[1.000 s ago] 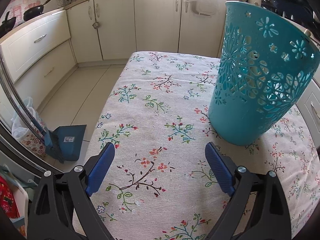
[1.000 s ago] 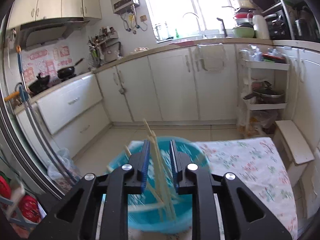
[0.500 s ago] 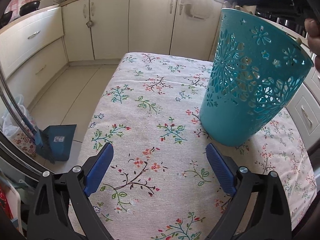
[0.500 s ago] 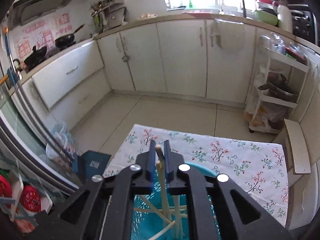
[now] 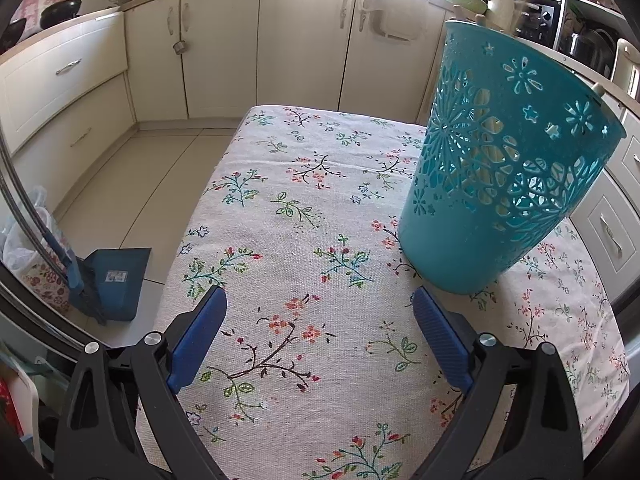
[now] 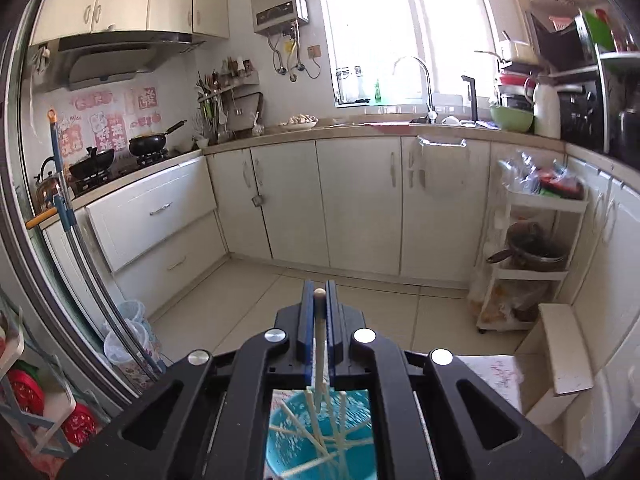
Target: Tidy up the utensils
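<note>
A teal perforated basket [image 5: 504, 184] stands upright on the floral tablecloth [image 5: 304, 216], right of centre in the left wrist view. My left gripper [image 5: 318, 320] is open and empty, low over the cloth just in front and left of the basket. My right gripper [image 6: 319, 300] is shut on a pale chopstick [image 6: 319, 344] and holds it upright, high above the basket [image 6: 320, 440]. Several more chopsticks [image 6: 304, 428] lie crossed inside the basket below.
Cream kitchen cabinets [image 5: 224, 44] run along the far wall and the left. A blue dustpan [image 5: 114, 280] stands on the floor left of the table. A white rack with a pot [image 6: 532, 252] stands at the right. A white stool [image 6: 560, 352] is next to the table.
My right gripper has closed tighter on one chopstick and lifted it up out of the basket, and its view has tilted up. My left gripper has stayed open and nearly still.
</note>
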`<state>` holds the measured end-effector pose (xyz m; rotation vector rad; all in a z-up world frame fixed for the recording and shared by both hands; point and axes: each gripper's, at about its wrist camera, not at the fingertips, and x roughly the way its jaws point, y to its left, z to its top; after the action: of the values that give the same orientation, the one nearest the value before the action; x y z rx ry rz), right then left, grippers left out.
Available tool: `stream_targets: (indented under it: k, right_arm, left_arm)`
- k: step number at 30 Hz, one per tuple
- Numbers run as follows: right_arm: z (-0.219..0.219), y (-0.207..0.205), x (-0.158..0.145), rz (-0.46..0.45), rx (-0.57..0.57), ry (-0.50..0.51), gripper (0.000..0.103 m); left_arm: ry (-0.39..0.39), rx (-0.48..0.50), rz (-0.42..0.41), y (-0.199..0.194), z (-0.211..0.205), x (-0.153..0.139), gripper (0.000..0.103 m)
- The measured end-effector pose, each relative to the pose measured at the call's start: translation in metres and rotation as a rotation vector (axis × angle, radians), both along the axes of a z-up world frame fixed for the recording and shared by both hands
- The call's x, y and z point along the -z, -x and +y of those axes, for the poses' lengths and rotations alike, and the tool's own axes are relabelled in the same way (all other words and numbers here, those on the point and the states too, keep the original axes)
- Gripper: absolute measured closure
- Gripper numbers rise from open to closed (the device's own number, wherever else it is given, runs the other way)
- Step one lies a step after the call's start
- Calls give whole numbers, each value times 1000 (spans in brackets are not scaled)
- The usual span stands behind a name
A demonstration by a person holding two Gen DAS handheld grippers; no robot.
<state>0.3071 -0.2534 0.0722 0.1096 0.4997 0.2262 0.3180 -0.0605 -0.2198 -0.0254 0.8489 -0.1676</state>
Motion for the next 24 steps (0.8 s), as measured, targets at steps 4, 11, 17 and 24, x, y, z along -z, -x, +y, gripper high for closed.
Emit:
stream_targets:
  k: [4, 11, 17, 24]
  right_arm:
    - [1, 0, 18, 75, 11, 51, 97]
    - [10, -36, 105, 299, 20, 103, 97]
    - [-18, 14, 93, 176, 122, -73, 49]
    - [-12, 104, 105, 199, 189, -126, 17]
  left_arm:
    - [-3, 9, 5, 0, -1, 0, 12]
    - [-25, 21, 23, -2, -5, 2, 12]
    - [-33, 15, 44, -5, -3, 2, 11]
    - [-53, -57, 31, 26, 21, -43, 8]
